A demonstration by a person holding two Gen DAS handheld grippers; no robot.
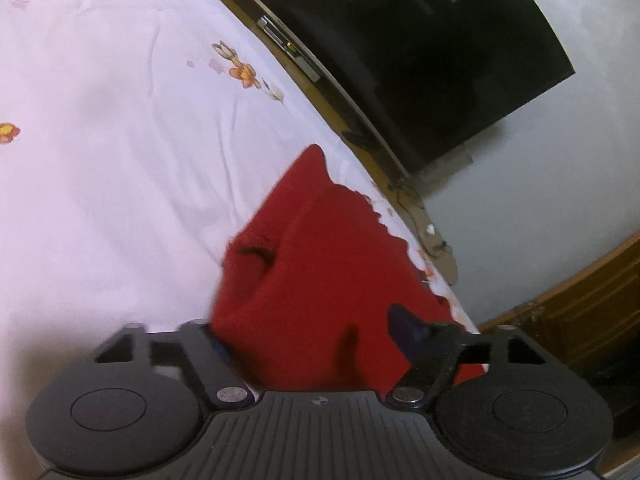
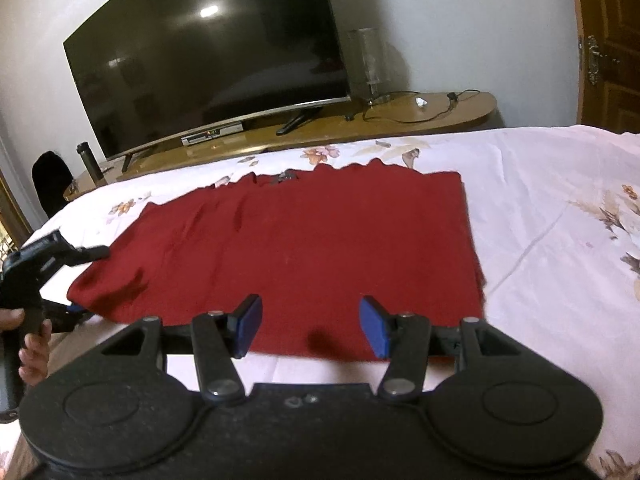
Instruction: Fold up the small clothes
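Note:
A dark red garment point(image 2: 300, 240) lies spread flat as a wide rectangle on the white flowered bedsheet point(image 2: 540, 200). My right gripper point(image 2: 312, 320) hovers open over its near edge, with nothing between the blue pads point(image 2: 250, 320). My left gripper point(image 2: 90, 282), held by a person's hand point(image 2: 36, 344), sits at the garment's left end, one finger above the cloth's edge and one below it. In the left wrist view the red garment point(image 1: 320, 248) bunches up between the jaws of the left gripper point(image 1: 310, 320). One pad point(image 1: 404, 324) shows on top of the cloth; the other finger is hidden behind it.
Beyond the bed's far edge a wooden TV stand point(image 2: 360, 120) carries a large dark television point(image 2: 208, 52), a glass vase point(image 2: 368, 60), cables and a black bottle point(image 2: 88, 156). A wooden door point(image 2: 616, 40) stands at the right. Bare sheet point(image 1: 120, 160) stretches left of the garment.

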